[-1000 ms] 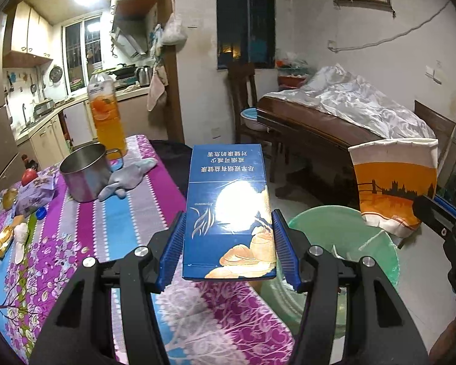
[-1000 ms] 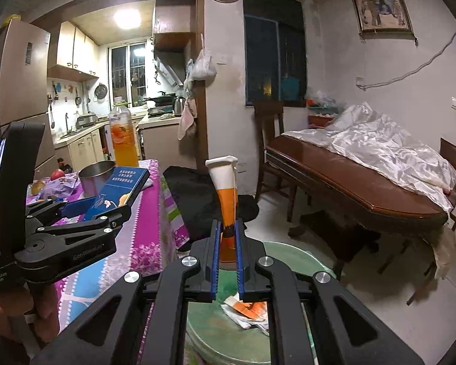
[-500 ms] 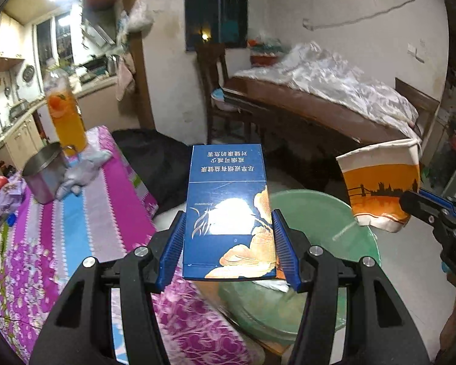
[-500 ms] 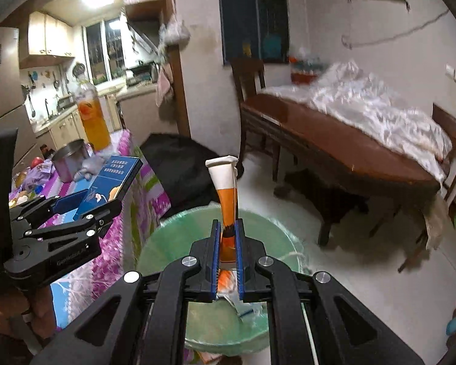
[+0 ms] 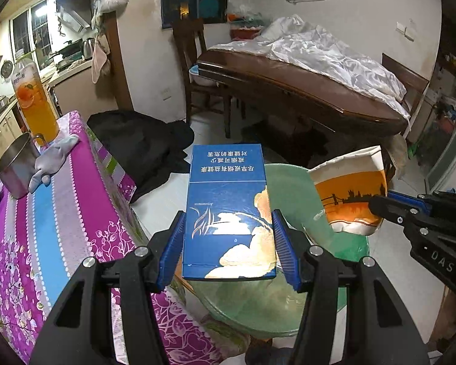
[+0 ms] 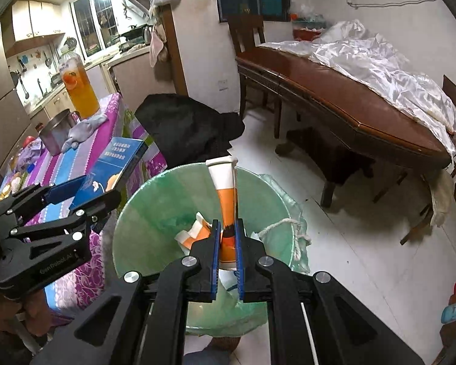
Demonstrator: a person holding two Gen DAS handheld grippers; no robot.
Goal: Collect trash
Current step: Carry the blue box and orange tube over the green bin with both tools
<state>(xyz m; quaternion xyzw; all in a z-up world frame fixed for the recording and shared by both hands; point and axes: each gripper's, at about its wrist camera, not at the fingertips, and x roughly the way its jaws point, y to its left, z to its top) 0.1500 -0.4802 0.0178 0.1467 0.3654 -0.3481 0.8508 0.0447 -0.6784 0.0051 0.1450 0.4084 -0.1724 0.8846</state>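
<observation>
Blue box (image 5: 228,210) lengthwise beyond jaws

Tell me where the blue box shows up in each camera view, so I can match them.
Left wrist: blue box at centre, clamped in the left gripper.
Right wrist: blue box at left, seen at a slant, by the purple tablecloth.
Shared landmark: green bin.
</observation>
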